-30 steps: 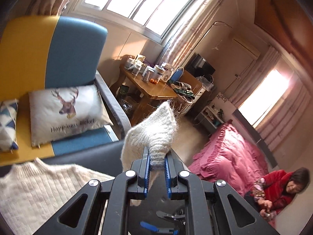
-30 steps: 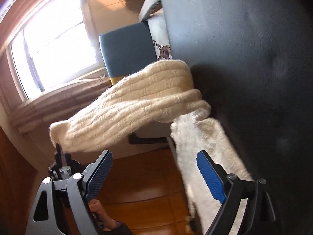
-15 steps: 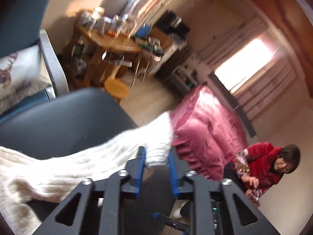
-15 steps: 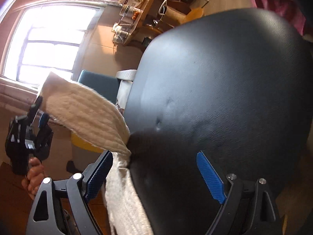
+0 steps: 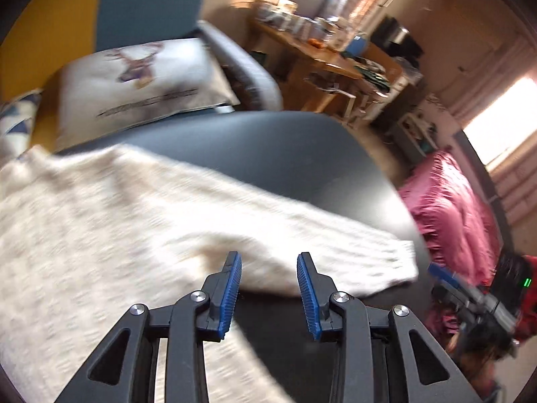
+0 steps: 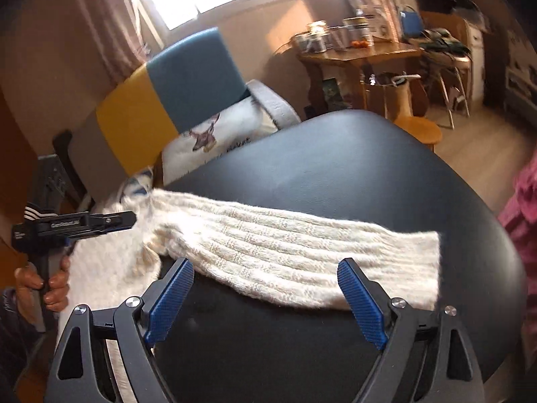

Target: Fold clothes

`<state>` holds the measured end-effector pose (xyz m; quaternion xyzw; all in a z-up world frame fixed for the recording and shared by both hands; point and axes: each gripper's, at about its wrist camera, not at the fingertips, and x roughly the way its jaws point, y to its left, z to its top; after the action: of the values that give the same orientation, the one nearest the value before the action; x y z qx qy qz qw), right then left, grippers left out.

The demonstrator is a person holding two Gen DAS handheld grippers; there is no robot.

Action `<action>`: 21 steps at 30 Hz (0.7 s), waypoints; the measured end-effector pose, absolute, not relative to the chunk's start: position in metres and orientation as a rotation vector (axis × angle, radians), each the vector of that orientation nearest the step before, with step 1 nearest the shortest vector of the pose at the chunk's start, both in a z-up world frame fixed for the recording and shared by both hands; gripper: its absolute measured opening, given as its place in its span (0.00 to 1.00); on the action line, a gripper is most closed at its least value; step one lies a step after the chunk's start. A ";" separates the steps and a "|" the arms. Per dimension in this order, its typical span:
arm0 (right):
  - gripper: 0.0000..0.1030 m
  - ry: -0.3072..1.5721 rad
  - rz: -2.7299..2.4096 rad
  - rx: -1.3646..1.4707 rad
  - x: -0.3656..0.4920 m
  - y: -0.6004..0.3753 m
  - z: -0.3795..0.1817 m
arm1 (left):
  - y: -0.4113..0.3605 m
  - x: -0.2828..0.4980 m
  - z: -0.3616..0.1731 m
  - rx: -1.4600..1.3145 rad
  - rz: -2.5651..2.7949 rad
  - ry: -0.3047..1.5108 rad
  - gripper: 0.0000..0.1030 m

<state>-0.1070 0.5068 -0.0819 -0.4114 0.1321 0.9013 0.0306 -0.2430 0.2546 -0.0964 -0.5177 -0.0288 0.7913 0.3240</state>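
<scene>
Lying flat, sweater sleeve (image 6: 302, 255); left hand-held gripper (image 5: 270, 294) empty.

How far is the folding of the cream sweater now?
Early stage. Done: the sleeve lies stretched flat across the black table, and the sweater body is spread beside it. In hand: nothing; the left gripper and right gripper are both open above the knit. Left: no fold is visible yet, so the sleeve and body remain to be folded.

The sweater's body (image 5: 84, 235) is motion-blurred (knit unreadable) and runs off the frame's left edge.
</scene>
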 end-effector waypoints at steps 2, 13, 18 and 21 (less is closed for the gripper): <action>0.85 0.276 2.691 -1.357 -0.133 0.496 -0.099 | 0.235 -0.239 -0.114 -1.383 2.086 -0.062 0.34; 0.77 0.180 2.376 -1.537 -0.160 0.526 -0.167 | 0.221 -0.204 -0.164 -1.370 2.024 0.165 0.34; 0.78 0.226 2.404 -1.515 -0.157 0.536 -0.160 | 0.223 -0.200 -0.137 -1.285 1.984 0.101 0.34; 0.78 0.385 2.595 -1.444 -0.158 0.524 -0.132 | 0.227 -0.197 -0.118 -1.204 1.964 0.073 0.34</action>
<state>-0.1581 0.5242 -0.1324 -0.4808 0.1281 0.8643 0.0734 -0.1974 0.2271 -0.1177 -0.4774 0.0291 0.7786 0.4062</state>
